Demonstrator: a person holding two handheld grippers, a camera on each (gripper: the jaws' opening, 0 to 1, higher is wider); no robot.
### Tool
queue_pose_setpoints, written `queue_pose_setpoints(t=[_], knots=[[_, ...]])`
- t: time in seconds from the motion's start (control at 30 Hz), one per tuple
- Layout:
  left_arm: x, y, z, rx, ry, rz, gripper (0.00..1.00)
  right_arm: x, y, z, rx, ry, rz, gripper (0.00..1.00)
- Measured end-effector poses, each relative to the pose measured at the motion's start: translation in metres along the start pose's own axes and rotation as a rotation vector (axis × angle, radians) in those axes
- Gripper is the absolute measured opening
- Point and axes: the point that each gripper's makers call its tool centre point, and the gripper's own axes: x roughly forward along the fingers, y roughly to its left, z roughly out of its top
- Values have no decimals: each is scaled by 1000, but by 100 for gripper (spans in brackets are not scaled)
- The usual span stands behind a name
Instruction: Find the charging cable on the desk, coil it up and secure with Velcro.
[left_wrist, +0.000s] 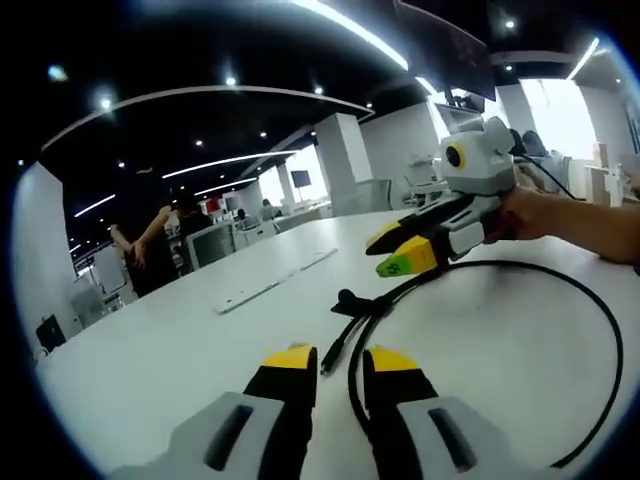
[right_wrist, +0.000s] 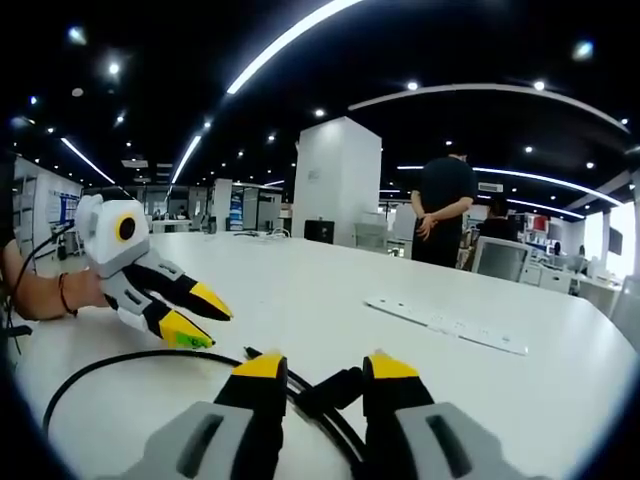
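long ceiling light strips (right_wrist: 290, 40) and small spotlights glare against a dark ceiling; the white desk (left_wrist: 200, 340) is evenly bright with faint shadows. daylight, perhaps from a window (left_wrist: 560, 115), blows out one corner. fisheye bending curves the edges; the background is soft.

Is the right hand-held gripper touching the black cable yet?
Apart. In the left gripper view, the right hand-held gripper hovers with white table visible between its tips and the black cable.

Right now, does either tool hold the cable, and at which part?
Nothing is held. Both the left tool and right tool are open, straddling the black cable on the desk.
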Motion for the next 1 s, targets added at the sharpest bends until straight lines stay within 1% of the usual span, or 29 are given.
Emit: queue_pose_setpoints(t=[0.13, 0.3, 0.43, 0.57, 0.7, 0.83, 1.0], knots=[[-3, 4, 8, 2, -37, 16, 22, 0, 0, 0, -3, -1, 2, 31], [-8, 8, 20, -28, -93, 16, 24, 0, 2, 1, -6, -5, 3, 31], [-15, 14, 34, -86, -166, 23, 26, -2, 4, 4, -10, -10, 3, 31], [-23, 25, 44, -134, -221, 45, 27, -7, 2, 10, -11, -30, -8, 31], [-27, 28, 49, -145, -247, 53, 28, -10, 1, 13, -10, -40, -15, 31], [-28, 27, 51, -140, -251, 49, 28, -10, 5, 16, -19, -43, -12, 31], [-33, 30, 58, -149, -283, 58, 29, -11, 8, 21, -30, -55, -8, 32]])
